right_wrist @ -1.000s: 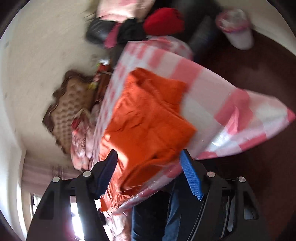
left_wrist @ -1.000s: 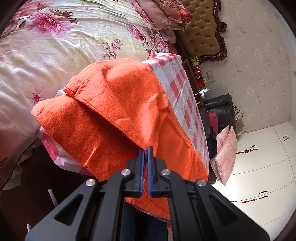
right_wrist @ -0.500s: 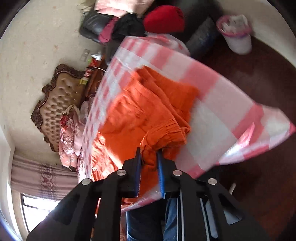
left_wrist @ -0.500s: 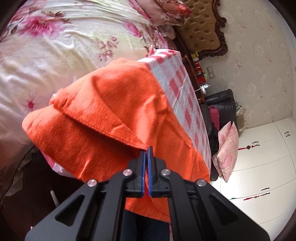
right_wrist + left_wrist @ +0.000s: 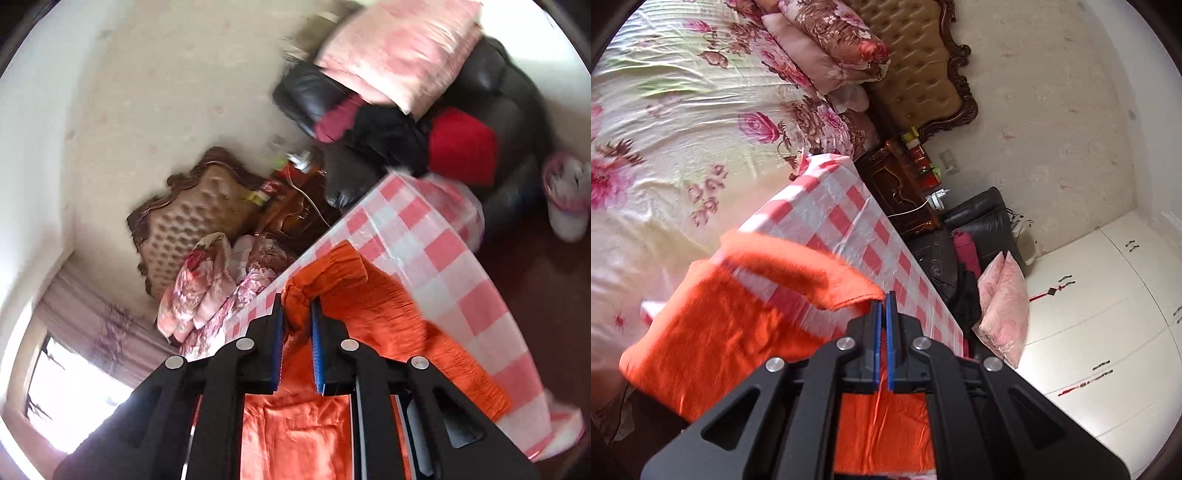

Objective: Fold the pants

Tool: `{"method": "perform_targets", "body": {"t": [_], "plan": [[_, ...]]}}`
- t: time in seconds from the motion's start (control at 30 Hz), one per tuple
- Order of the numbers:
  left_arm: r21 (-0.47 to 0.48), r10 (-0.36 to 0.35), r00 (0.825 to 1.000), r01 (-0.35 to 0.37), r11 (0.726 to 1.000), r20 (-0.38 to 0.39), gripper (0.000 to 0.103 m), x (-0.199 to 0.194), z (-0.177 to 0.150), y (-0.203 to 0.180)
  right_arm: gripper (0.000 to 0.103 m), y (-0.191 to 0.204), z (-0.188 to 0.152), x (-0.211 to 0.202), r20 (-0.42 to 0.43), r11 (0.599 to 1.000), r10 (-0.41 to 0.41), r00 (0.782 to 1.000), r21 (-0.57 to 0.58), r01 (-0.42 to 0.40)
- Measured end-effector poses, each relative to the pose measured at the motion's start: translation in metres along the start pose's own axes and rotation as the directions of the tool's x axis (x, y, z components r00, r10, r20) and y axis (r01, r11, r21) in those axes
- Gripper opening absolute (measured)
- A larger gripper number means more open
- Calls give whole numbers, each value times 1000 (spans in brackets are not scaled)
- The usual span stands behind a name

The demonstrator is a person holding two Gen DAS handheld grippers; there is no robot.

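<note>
Left wrist view shows the left gripper (image 5: 881, 306) clamped on an edge of the orange pants (image 5: 713, 332), now lifted off the checkered tablecloth (image 5: 849, 218) so bare checks show beneath, where half a second ago the fabric covered them. Right gripper (image 5: 297, 317) remains clamped on a bunched fold, raised above the tablecloth (image 5: 443, 251).

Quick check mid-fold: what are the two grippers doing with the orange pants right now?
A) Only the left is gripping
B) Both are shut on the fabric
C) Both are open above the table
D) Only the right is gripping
B: the left gripper pinches an edge of the orange fleece pants, and the right gripper has bunched fabric clamped between its jaws.
</note>
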State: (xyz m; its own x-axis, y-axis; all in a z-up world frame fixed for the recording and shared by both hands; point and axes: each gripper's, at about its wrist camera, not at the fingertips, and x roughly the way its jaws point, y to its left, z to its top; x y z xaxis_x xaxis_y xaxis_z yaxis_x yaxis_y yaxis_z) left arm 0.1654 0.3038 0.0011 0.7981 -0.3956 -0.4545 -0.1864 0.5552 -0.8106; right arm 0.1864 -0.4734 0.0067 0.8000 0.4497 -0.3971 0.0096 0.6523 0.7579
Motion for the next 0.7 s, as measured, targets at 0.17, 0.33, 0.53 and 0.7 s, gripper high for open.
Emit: {"method": "perform_targets", "body": {"t": [0.17, 0.33, 0.53, 0.7], "plan": [[-73, 115, 982, -127, 989, -152, 1, 12, -81, 86, 13, -103, -55, 18, -163, 973, -160, 974, 139, 183], [-121, 122, 974, -146, 982, -190, 1, 22, -97, 110, 13, -128, -65, 16, -211, 955, -158, 965, 216, 203], [-30, 78, 992, -82, 996, -94, 1, 31, -20, 35, 13, -49, 8, 39, -181, 962, -133, 975, 214, 171], [16, 70, 996, -69, 997, -46, 1, 71, 57, -33, 13, 6, 73, 71, -143, 968, -160, 977, 171, 184]]}}
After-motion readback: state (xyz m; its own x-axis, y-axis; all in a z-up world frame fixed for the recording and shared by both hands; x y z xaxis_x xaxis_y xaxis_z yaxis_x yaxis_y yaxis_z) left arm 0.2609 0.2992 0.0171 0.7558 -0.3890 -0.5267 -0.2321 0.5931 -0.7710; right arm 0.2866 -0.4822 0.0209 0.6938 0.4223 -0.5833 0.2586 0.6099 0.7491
